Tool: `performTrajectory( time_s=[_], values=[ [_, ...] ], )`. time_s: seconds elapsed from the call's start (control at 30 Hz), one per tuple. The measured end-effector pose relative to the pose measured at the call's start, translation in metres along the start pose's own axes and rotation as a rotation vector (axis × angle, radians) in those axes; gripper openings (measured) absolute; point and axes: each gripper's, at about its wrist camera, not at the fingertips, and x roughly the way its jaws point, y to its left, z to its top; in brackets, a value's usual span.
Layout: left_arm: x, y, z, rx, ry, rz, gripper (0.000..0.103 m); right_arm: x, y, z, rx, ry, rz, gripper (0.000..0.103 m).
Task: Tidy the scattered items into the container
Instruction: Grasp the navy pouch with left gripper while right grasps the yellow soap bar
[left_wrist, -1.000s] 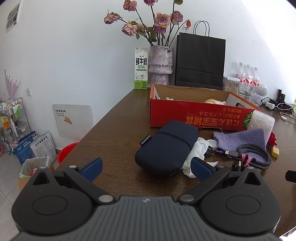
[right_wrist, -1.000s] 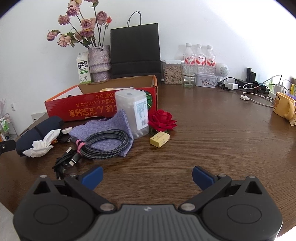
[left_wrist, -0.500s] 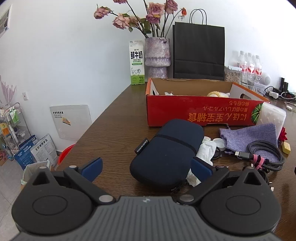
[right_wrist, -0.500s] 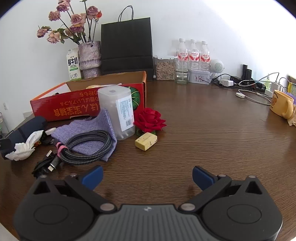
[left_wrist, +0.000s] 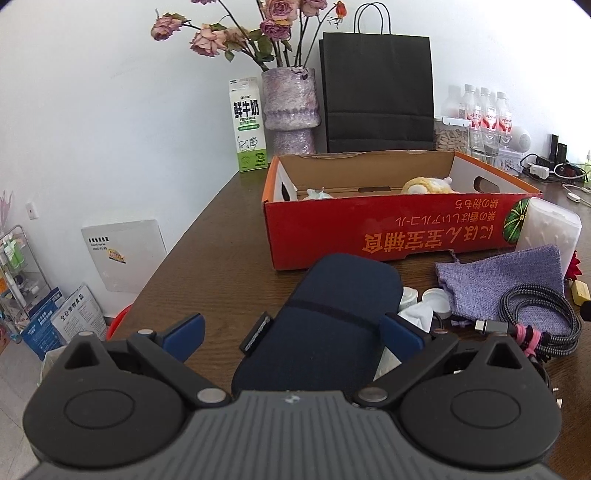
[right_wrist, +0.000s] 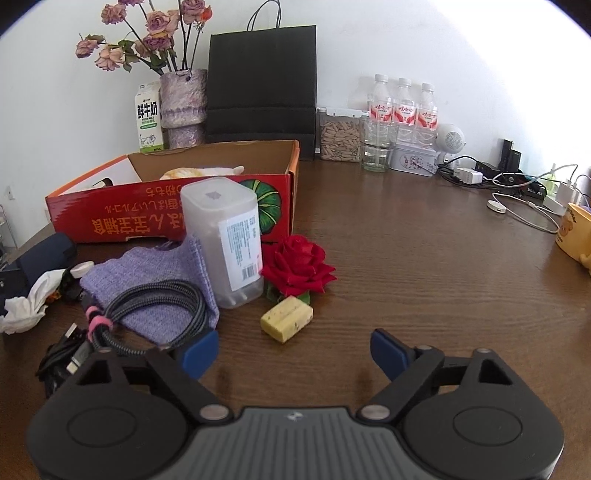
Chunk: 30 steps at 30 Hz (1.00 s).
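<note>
1. The left tongs (left_wrist: 291, 330) stand wide open over the brown counter (left_wrist: 221, 258), with the near end of the dark blue pouch (left_wrist: 325, 317) lying between the two blue pads. The right pad sits just beside the pouch's edge and the left pad is well apart from it, so nothing is gripped.
2. The pouch lies flat, its far end just short of the red cardboard box (left_wrist: 388, 232), which stands open with a yellow plush toy (left_wrist: 424, 184) and a white scrap inside.
3. To the right of the pouch lie a crumpled white tissue (left_wrist: 415, 314), a purple cloth bag (left_wrist: 506, 280) and a coiled braided cable (left_wrist: 535, 314) that rests partly on the bag.
4. The right tongs (right_wrist: 291, 350) have just been closing a little but remain clearly open, with only bare counter between the pads.
5. Just ahead of the right tongs, slightly left of the middle, lies a small yellow block (right_wrist: 286, 317). Behind it, touching or nearly so, sits a red rose (right_wrist: 299, 264).
6. A frosted plastic container (right_wrist: 225, 240) stands upright left of the rose, against the front wall of the box.
7. The left pad of the right tongs is just beside the edge of the purple bag and cable.
</note>
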Motion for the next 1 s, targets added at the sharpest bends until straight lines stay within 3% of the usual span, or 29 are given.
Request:
performTrajectory(
  time_s=[0.23,0.5,0.73,0.9,1.0],
  values=[
    [0.015,-0.01,0.012,0.045,0.01,0.0,0.103,0.022,-0.001,0.016,0.013,0.024,0.015,0.064],
    [0.031,-0.014,0.012,0.053,0.075,-0.016,0.103,0.033,-0.002,0.017,0.023,0.025,0.022,0.064],
    [0.043,-0.006,0.006,-0.016,0.129,-0.035,0.102,0.033,-0.002,0.014,0.026,0.005,0.015,0.061],
    [0.047,0.0,0.002,-0.061,0.153,-0.06,0.097,0.03,-0.003,0.012,0.034,-0.003,0.005,0.047],
    [0.045,0.0,0.002,-0.067,0.142,-0.069,0.084,0.027,0.0,0.011,0.02,-0.007,0.009,0.034]
  ],
)
